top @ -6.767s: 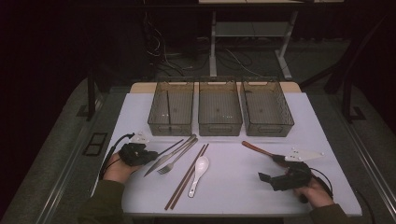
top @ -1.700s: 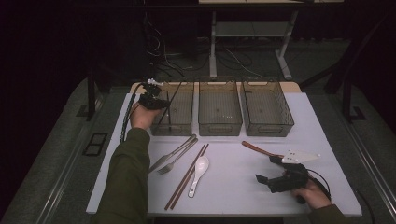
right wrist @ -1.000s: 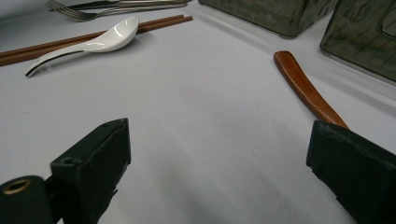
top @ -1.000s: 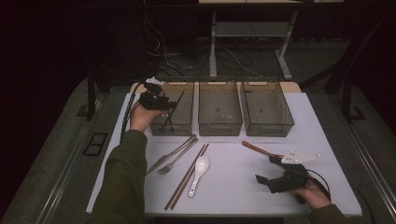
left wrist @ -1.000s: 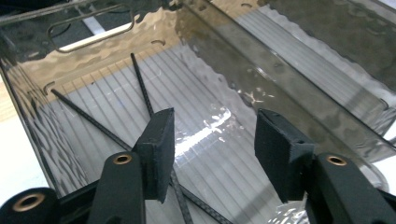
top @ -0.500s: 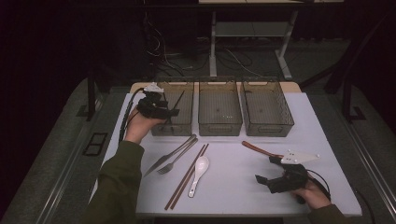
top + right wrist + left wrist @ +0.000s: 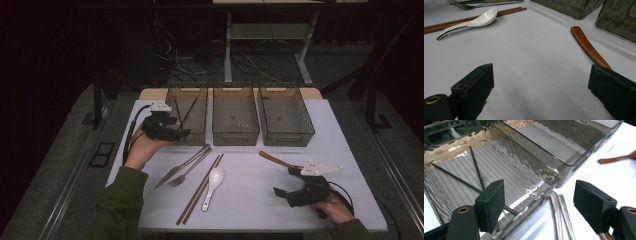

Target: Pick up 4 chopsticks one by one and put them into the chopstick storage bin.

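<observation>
My left gripper (image 7: pixel 182 132) hovers at the front left corner of the left smoked bin (image 7: pixel 200 136). Its jaws have just been opening and stand open with nothing between them. In the left gripper view (image 7: pixel 540 205) a pair of black chopsticks (image 7: pixel 456 178) leans crossed inside that bin (image 7: pixel 541 173); from above they are the black chopsticks (image 7: pixel 184 111). My right gripper (image 7: pixel 284 181) rests open on the white table at the front right, also empty (image 7: pixel 541 85). A brown wooden spoon handle (image 7: pixel 586 46) lies just ahead of its right jaw.
Two more smoked bins (image 7: pixel 235 131) (image 7: pixel 285 135) stand empty in the back row. On the table (image 7: pixel 250 200) lie a knife and fork (image 7: pixel 182 167), brown chopsticks (image 7: pixel 200 189), a white spoon (image 7: pixel 212 181) and the wooden spoon (image 7: pixel 275 159).
The left hand carried the black chopsticks to the left bin, let them go there, and has drawn back toward the near left. The right gripper has stayed put.
</observation>
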`<state>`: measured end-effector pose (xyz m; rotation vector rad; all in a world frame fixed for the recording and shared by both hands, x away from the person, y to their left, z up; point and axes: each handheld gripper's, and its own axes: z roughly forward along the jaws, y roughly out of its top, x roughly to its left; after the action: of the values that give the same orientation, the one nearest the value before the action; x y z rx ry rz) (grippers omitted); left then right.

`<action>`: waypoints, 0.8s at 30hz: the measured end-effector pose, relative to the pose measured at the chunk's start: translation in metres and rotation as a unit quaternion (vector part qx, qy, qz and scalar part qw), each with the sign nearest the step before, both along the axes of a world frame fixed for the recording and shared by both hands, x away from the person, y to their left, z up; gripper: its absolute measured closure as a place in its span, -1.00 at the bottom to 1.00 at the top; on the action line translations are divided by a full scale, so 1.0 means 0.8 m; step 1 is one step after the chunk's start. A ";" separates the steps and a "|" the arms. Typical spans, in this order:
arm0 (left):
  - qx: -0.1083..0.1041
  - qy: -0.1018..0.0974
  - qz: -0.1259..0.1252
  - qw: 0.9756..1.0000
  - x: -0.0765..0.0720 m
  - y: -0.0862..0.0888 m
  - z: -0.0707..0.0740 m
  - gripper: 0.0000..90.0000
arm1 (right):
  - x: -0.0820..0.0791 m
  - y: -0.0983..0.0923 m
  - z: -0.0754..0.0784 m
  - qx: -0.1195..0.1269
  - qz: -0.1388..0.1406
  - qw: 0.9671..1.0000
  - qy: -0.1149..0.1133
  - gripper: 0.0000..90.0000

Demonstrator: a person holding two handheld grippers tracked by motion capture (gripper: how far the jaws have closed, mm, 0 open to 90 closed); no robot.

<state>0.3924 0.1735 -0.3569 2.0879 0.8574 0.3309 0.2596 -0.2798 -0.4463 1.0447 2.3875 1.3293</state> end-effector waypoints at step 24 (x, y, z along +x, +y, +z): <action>-0.029 0.004 -0.015 0.999 -0.078 -0.003 -0.038 -0.59 | 0.000 0.000 -0.001 -0.002 -0.001 1.000 0.000 -0.86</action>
<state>0.3300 0.1709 -0.3876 2.0482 0.8300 0.2802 0.2592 -0.2800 -0.4468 1.0471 2.3877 1.3228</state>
